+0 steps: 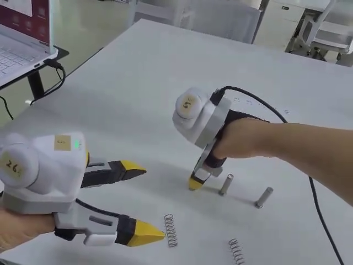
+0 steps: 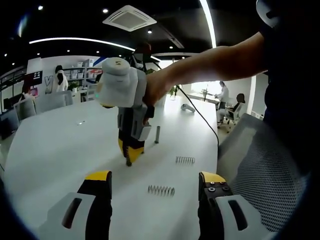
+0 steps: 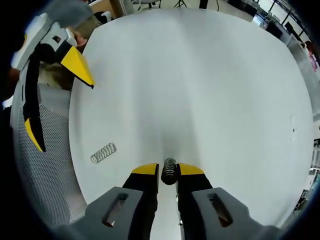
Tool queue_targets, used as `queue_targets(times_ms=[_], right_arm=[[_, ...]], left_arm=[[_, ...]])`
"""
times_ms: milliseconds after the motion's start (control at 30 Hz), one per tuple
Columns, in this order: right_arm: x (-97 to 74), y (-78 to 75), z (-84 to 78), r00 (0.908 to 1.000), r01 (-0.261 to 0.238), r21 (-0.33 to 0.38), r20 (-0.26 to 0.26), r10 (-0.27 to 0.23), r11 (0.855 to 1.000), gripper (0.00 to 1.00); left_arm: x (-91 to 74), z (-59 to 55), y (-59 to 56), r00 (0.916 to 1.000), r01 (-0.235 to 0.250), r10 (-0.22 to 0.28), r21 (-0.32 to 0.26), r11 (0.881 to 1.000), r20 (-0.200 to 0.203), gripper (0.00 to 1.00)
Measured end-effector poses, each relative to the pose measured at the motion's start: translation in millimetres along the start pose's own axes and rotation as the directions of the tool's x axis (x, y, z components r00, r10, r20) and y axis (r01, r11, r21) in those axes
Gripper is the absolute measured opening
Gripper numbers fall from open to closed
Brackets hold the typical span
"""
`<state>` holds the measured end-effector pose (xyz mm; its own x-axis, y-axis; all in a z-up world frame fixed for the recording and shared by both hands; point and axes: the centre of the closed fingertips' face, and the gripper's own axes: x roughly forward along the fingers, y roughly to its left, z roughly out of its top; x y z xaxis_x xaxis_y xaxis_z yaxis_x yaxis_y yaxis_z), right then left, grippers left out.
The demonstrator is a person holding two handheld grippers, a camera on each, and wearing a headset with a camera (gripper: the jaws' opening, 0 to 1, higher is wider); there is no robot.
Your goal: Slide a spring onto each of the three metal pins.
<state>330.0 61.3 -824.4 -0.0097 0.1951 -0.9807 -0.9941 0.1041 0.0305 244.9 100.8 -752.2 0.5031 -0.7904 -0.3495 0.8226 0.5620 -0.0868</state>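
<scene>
Fig.: R gripper point(image 1: 196, 183) points down at the white table point(image 1: 165, 83). Its jaws are clenched on a spring point(image 3: 169, 171), seen end-on btwn the yellow tips in the right gripper view. Pin A point(image 1: 226, 184) stands just beside those tips, and pin B point(image 1: 263, 197) stands further right. L gripper point(image 1: 140, 200) hovers near the table edge, jaws released, wide apart, grasping nothing. Loose spring A point(image 1: 171, 229) lies flat by its lower tip, w/ loose spring B point(image 1: 237, 251) apart, further right.
</scene>
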Motion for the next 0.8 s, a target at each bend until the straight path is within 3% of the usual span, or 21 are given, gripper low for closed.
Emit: queue_targets(times_ms=[367,800], right_arm=[[-14.4,-2.0,6.9,0.9980,0.018,0.013,0.060,-0.018,1.000,0.17],[-48.0,-4.6,10.3,0.9852,0.053,0.029,0.161,-0.057,0.998,0.16]], left_arm=[[0.7,0.2,-2.3,1.0000,0.008,-0.008,0.004,1.000,-0.004,0.66],[4.6,2.5,-5.1,0.9997,0.024,-0.024,0.012,1.000,-0.010,0.66]])
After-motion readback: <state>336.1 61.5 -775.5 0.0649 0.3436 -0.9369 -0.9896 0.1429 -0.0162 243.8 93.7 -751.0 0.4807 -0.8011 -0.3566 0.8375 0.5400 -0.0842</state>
